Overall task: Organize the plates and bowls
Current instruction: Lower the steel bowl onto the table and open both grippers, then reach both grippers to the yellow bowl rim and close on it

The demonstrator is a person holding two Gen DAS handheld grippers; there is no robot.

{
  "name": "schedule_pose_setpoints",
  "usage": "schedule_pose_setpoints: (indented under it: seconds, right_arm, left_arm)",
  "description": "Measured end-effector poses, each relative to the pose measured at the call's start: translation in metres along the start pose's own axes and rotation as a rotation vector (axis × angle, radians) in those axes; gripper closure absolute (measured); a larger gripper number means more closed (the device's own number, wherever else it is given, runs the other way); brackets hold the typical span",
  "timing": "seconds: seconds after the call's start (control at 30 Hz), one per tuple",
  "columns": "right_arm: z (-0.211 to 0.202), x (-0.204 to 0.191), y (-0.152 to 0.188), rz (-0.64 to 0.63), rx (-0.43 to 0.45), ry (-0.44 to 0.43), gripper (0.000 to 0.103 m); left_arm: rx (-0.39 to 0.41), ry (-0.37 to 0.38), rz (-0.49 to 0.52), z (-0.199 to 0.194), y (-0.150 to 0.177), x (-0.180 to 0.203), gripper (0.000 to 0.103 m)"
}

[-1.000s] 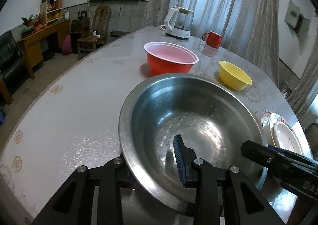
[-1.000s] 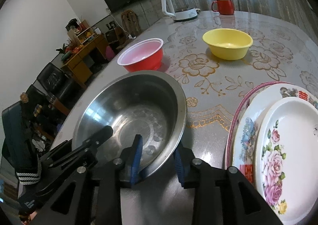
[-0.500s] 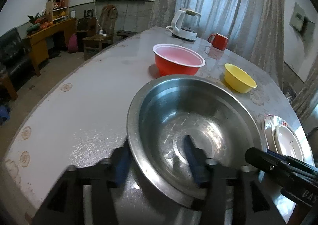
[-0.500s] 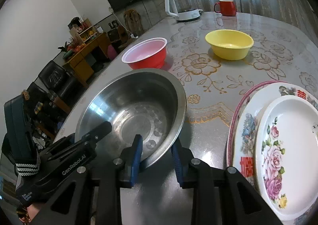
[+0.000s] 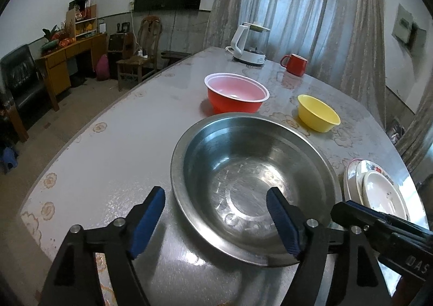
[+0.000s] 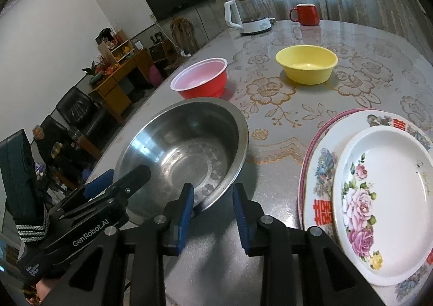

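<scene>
1. The steel bowl (image 5: 251, 184) sits upright on the flower-patterned table (image 5: 113, 160), near its front edge
2. The left gripper (image 5: 216, 222) has just been opening; its jaws now stand wide apart, straddling the bowl's near rim, one blue pad (image 5: 147, 222) outside over the table and the other over the bowl's inside, neither pressing on the metal
3. The right gripper (image 6: 213, 211) is at the bowl's rim on the other side; its left pad (image 6: 185, 211) lies against the rim while the right pad stands clear of it, so the jaws are narrowly apart and not clamped
4. Beyond the steel bowl stand a red plastic bowl (image 5: 236, 96) and a smaller yellow bowl (image 5: 318, 114), well apart from each other
5. To the right, a white floral plate (image 6: 384, 203) rests on a larger patterned plate (image 6: 319, 170)
6. A white kettle (image 5: 250, 43) and red mug (image 5: 296, 65) stand at the far end
</scene>
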State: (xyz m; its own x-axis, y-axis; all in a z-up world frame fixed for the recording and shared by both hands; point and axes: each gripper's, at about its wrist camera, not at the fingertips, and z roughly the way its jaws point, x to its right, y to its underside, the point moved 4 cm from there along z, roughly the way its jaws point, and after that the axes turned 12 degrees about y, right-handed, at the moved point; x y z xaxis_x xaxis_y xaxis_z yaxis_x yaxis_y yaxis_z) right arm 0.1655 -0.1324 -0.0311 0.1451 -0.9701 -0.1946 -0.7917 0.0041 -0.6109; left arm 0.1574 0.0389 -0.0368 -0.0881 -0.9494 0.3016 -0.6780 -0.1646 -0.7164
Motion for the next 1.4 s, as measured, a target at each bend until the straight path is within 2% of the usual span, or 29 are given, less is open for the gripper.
schedule_pose_setpoints:
  seconds: [0.5,0.93,1.17,1.4]
  right_arm:
    - [-0.015,0.007,0.003,0.01,0.018,-0.019,0.074]
    - [-0.028,0.027,-0.013,0.016,0.034,-0.016,0.074]
    - [-0.036,0.061,-0.039,0.029,0.059,0.044,0.074]
    - [-0.028,0.109,-0.081,0.042,0.071,0.176,0.067]
  left_arm:
    - [0.005,0.028,0.024,-0.013,0.0,0.023,0.018]
    - [-0.034,0.054,0.062,-0.009,-0.004,0.045,0.015]
    - [-0.064,0.095,0.086,0.001,-0.015,0.062,0.015]
    - [-0.102,0.147,0.071,0.022,-0.04,0.074,0.015]
